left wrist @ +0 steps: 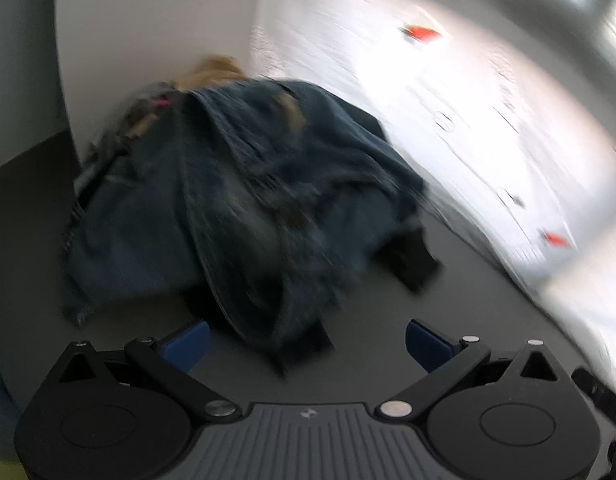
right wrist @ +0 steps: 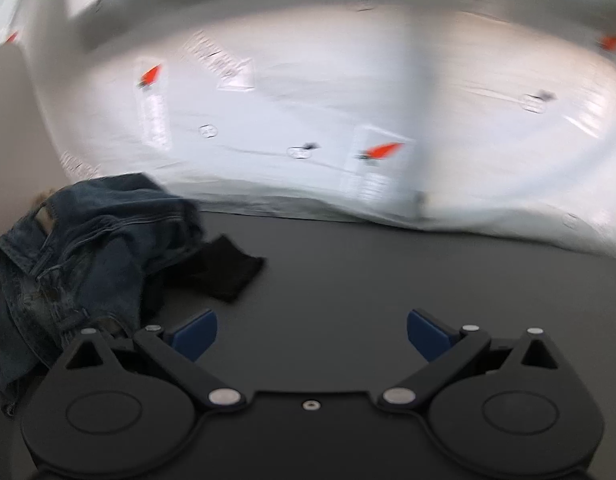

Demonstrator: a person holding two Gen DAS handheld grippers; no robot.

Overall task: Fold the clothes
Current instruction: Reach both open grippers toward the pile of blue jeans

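A crumpled pile of dark blue jeans (left wrist: 244, 184) lies on the dark grey table (left wrist: 448, 300), blurred in the left wrist view. A black garment (left wrist: 412, 256) pokes out from under its right side, and a tan cloth (left wrist: 212, 70) shows behind the pile. My left gripper (left wrist: 306, 344) is open and empty, just in front of the pile. In the right wrist view the jeans (right wrist: 92, 248) lie at the left with the black garment (right wrist: 224, 268) beside them. My right gripper (right wrist: 312, 336) is open and empty over bare table (right wrist: 388, 272), right of the jeans.
A white plastic sheet (right wrist: 328, 120) with orange marks hangs along the far edge of the table. A pale wall panel (left wrist: 148, 32) stands behind the pile at the left.
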